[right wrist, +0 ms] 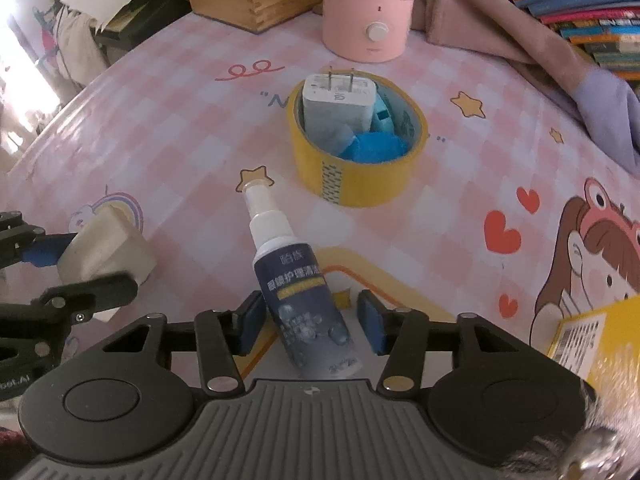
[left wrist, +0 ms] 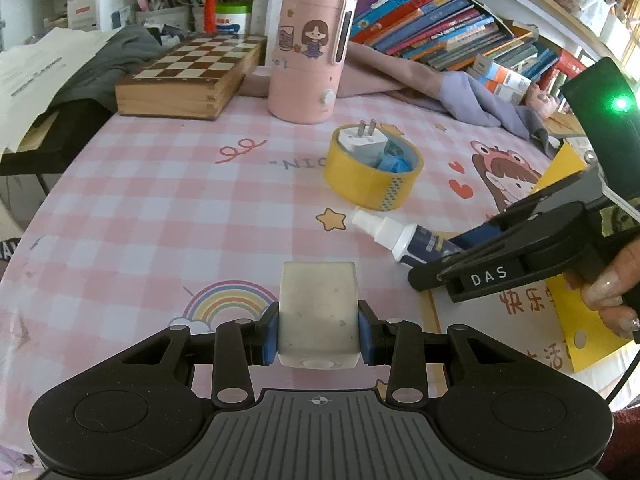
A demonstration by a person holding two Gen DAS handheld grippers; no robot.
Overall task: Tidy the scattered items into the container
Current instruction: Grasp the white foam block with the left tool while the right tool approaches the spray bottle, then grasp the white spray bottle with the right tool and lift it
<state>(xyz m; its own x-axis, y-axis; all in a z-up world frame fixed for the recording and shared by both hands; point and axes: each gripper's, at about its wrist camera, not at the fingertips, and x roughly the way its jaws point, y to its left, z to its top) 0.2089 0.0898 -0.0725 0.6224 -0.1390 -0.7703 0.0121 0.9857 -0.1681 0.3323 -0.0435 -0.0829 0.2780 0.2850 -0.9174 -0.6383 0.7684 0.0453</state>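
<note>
Item 1, container: yellow tape roll (right wrist: 357, 152) lying flat mid-worktop, hollow core used as the bin. Already inside: white plug adapter (right wrist: 335, 110), prongs up, leaning on the inner wall, plus blue plastic bits (right wrist: 378, 145). Core looks nearly full, so we judge remaining room tight.

Item 2, white block (left wrist: 318, 314): off-white, speckled, rounded edges, prob. an eraser or charger body; we can't tell which. Left gripper (left wrist: 318, 338) has its jaws closed on the block's sides, blue pads flat to both faces, so it stays square for carrying to the roll. It sits near the worktop edge, well apart from the roll; whether it's lifted we can't tell.

Item 3, spray bottle (right wrist: 294, 288): dark blue label, white nozzle, lying on its side w/ nozzle aimed toward the roll. Right gripper (right wrist: 312, 320) straddles the lower body, jaws open, pads either side, not yet touching. We judge this a pre-grasp.

Worktop (left wrist: 140, 208): pink check cloth w/ cartoon prints.

Background: pink humidifier (left wrist: 308, 56), chessboard box (left wrist: 188, 76), books (left wrist: 440, 24).
</note>
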